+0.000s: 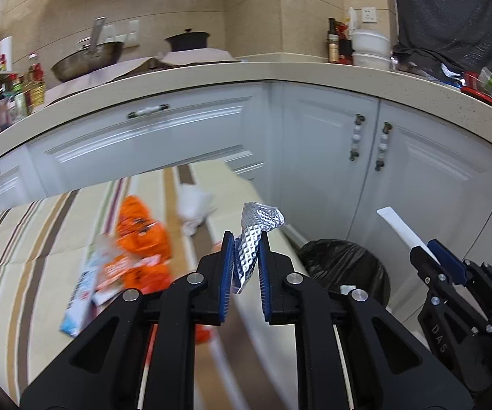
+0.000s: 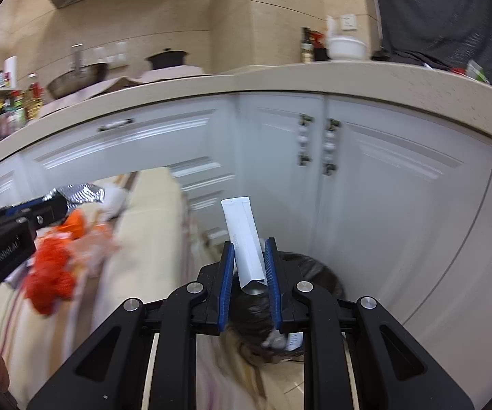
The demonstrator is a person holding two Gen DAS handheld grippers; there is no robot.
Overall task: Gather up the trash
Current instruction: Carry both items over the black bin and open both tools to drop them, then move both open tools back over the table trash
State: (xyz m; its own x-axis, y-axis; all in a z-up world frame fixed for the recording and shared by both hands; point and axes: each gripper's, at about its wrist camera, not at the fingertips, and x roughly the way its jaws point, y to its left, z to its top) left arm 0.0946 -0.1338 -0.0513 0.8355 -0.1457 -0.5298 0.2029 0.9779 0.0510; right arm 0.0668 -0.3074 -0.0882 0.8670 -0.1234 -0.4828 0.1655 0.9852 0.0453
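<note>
My left gripper (image 1: 246,256) is shut on a crumpled silver foil wrapper (image 1: 256,235) that sticks up between its blue pads, above the striped table's right edge. My right gripper (image 2: 250,263) is shut on a flat white box (image 2: 244,239), held over a bin lined with a black bag (image 2: 310,270). From the left wrist view, the right gripper (image 1: 426,256) with its white box (image 1: 399,227) shows at the right, beside the bin (image 1: 345,266). Orange wrappers (image 1: 140,235), a crumpled white tissue (image 1: 193,206) and a blue-white packet (image 1: 83,294) lie on the striped tablecloth (image 1: 41,256).
White cabinet doors (image 1: 416,177) and a beige countertop (image 1: 280,71) curve round behind. A wok (image 1: 87,59), a dark pot (image 1: 187,39), bottles (image 1: 333,41) and white bowls (image 1: 370,49) stand on the counter. A person's dark clothing (image 1: 450,17) fills the upper right.
</note>
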